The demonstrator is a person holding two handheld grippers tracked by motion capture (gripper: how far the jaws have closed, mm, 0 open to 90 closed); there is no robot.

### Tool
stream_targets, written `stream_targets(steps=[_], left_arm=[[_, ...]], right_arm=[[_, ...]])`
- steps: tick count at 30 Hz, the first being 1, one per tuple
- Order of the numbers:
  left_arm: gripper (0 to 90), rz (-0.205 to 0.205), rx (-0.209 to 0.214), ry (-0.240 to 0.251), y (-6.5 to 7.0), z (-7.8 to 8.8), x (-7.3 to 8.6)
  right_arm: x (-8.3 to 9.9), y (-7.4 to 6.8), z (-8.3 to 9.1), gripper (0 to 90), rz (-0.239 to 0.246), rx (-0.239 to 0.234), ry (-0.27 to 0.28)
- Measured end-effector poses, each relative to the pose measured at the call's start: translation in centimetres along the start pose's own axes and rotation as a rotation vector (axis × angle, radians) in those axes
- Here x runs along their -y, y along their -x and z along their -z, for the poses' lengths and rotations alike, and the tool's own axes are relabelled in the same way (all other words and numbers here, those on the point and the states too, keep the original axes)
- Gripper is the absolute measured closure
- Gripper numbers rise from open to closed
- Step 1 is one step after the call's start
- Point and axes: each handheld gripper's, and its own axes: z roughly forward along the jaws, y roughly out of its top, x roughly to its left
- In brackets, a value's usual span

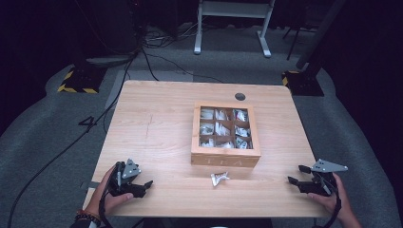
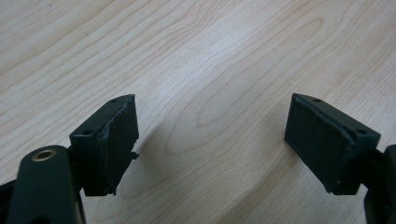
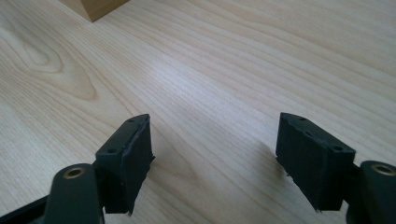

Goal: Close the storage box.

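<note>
While both jaws stand wide and empty, a small crumpled silver packet [image 1: 219, 178] lies at the counter's [image 1: 157, 128] lower centre, between left hand-held gripper [image 1: 145, 186] and right hand-held gripper [image 1: 295, 175], roughly equally near both.

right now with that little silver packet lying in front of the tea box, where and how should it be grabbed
Probably by a raised, crinkled edge of the silver packet, coming from above with the jaws straddling that edge. It lies nearly flat on the table, so a level sideways approach would likely slide it. The wooden tea box stands just behind it, so come from the person's side. The left gripper looks somewhat nearer; its jaws are open and empty.
</note>
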Motion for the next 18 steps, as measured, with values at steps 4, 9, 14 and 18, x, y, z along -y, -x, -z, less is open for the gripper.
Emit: stream_targets(steps=[4, 9, 14, 18], left_arm=[[17.7, 0.039, 0.029, 0.029, -0.54, -0.06, 0.62], [17.1, 0.050, 0.030, 0.039, -0.59, -0.06, 0.83], [16.9, 0.051, 0.031, 0.039, -0.59, -0.07, 0.83], [16.9, 0.050, 0.030, 0.039, -0.60, -0.07, 0.83]], right_arm=[[0.46, 0.11, 0.22, 27.1, -0.019, 0.002, 0.006], [0.89, 0.10, 0.45, 25.4, -0.030, 0.037, 0.015], [0.92, -0.03, 0.42, 23.4, -0.040, 0.054, 0.011], [0.92, -0.02, 0.41, 23.3, -0.041, 0.055, 0.011]])
